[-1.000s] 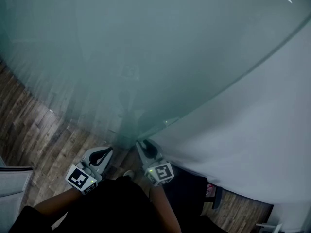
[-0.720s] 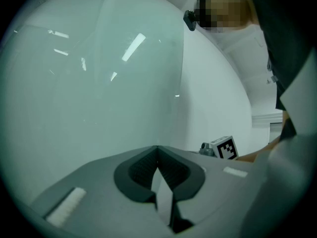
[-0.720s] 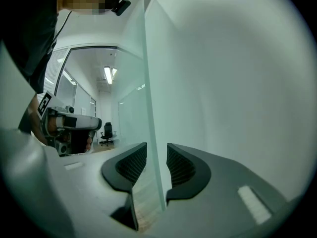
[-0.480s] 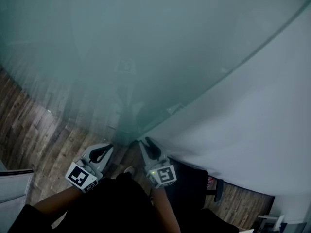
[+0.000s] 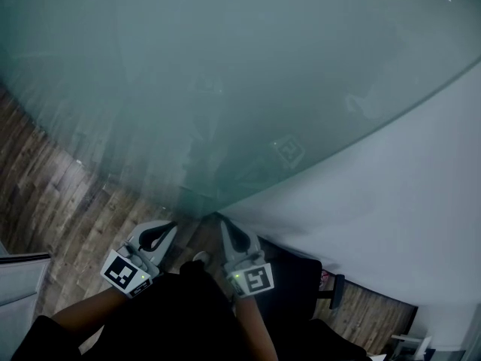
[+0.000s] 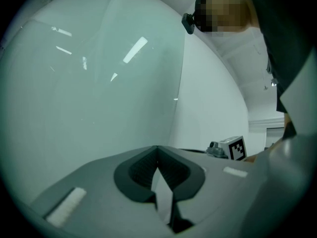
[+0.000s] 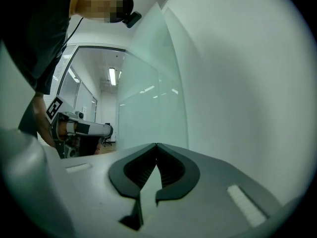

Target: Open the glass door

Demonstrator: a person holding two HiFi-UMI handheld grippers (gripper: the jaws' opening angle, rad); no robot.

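The glass door [image 5: 225,74] is a frosted, greenish pane that fills the upper and left part of the head view. Its edge runs from the lower middle of the frame up to the right side, along the white wall [image 5: 391,201]. Both tools are held at the bottom middle and point toward the lower end of this edge, probably because the pane can be moved from there.

The right gripper [image 5: 223,222] is the nearer one to the edge. Its jaws have just been closing and are now clenched tip to tip, with nothing between them. The left gripper [image 5: 167,230] is just to its left, also clenched and empty, and it faces the flat glass. I think the closed tips serve as blunt points for pushing. I cannot tell whether any gap has opened yet.
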